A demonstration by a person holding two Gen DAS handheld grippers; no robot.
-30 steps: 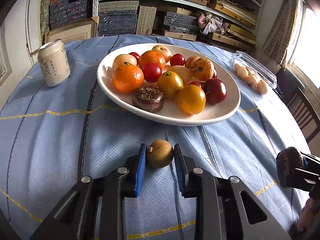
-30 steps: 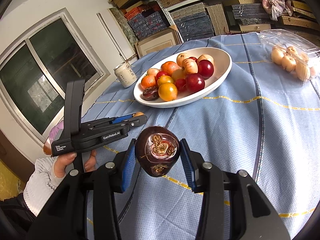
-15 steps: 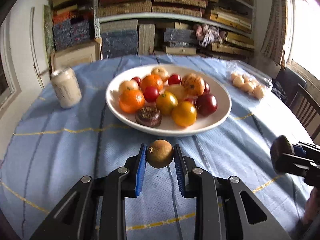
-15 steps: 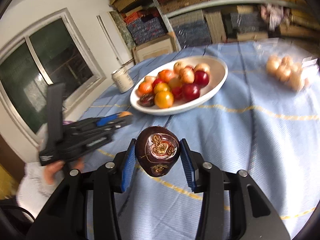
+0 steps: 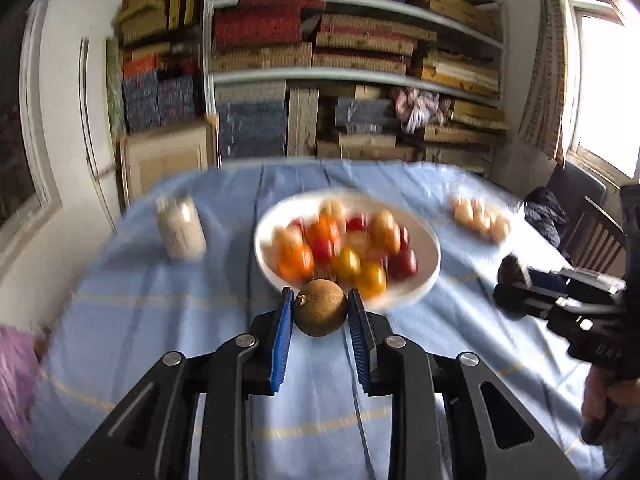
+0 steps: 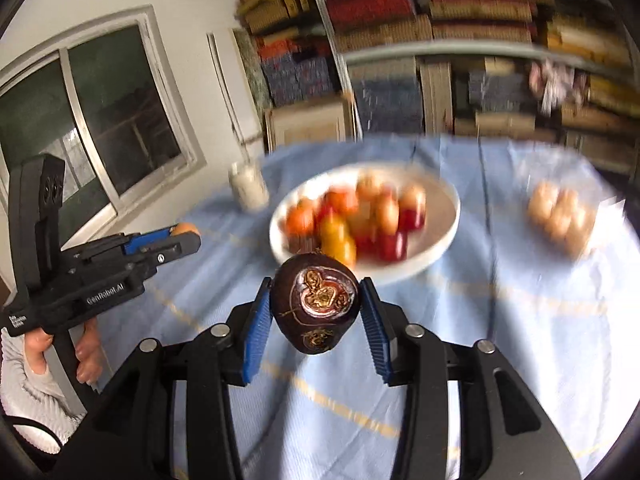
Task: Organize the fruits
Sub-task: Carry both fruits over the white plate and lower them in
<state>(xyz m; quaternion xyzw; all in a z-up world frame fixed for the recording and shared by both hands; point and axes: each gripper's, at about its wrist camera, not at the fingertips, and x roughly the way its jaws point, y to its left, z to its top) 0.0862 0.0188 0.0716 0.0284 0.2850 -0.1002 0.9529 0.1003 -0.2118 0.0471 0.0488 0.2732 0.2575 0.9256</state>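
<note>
Left tool (image 5: 320,312) clamps the brown fruit (image 5: 320,308), right tool (image 6: 316,312) clamps the dark fruit (image 6: 314,308); lower each gently into the plate (image 5: 428,276).

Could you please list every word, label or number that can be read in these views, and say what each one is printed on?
"GenRobot.AI": white print on the side of the left gripper, seen from the right wrist view.
Small white print at the rear of that gripper's body: too small to read.
Faint letters on the right gripper body, left wrist view: too blurred to read.
Can label: blurred, unreadable.
Stacked boxes on the shelves: no legible text.
</note>
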